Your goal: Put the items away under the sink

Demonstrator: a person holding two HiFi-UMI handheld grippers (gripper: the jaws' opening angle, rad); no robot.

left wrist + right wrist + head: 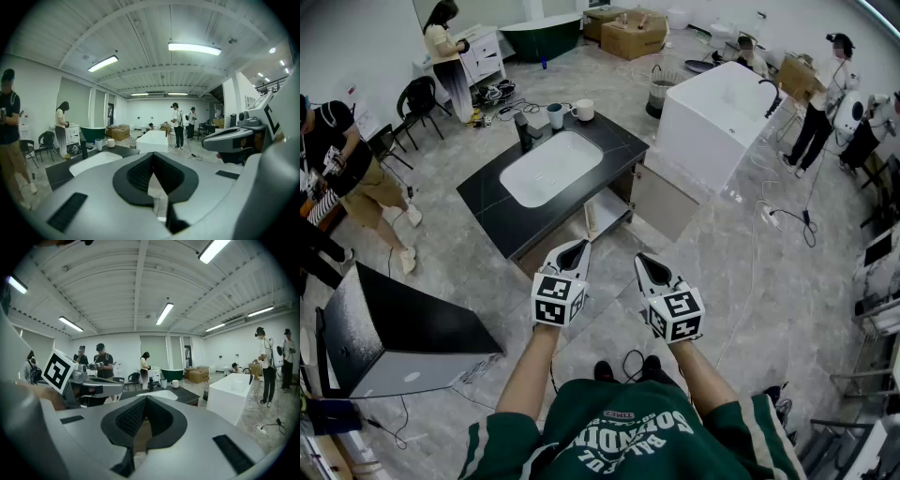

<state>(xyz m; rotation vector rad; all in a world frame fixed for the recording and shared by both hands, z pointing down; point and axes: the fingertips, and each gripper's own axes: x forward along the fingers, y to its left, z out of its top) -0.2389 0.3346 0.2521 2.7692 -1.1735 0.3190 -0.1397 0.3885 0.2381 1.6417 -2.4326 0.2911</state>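
A black vanity top [487, 201] with a white basin [549, 167] stands ahead of me on the floor. At its far end stand a dark bottle [523, 131], a grey cup [555, 115] and a white mug [582, 110]. Below the top an open shelf [609, 212] shows. My left gripper [578, 247] and right gripper [646, 263] hover side by side short of the vanity, both shut and holding nothing. The left gripper view shows shut jaws [153, 155] with the basin [93, 161], cup [99, 144] and mug [111, 142] beyond. In the right gripper view [146, 398] the mug [175, 384] sits further off.
A white freestanding bathtub [712, 112] stands right of the vanity, with a pale panel [667, 202] between them. A black-topped box [403, 328] lies at my left. Several people stand around the room's edges. Cables [787, 217] trail over the floor at right.
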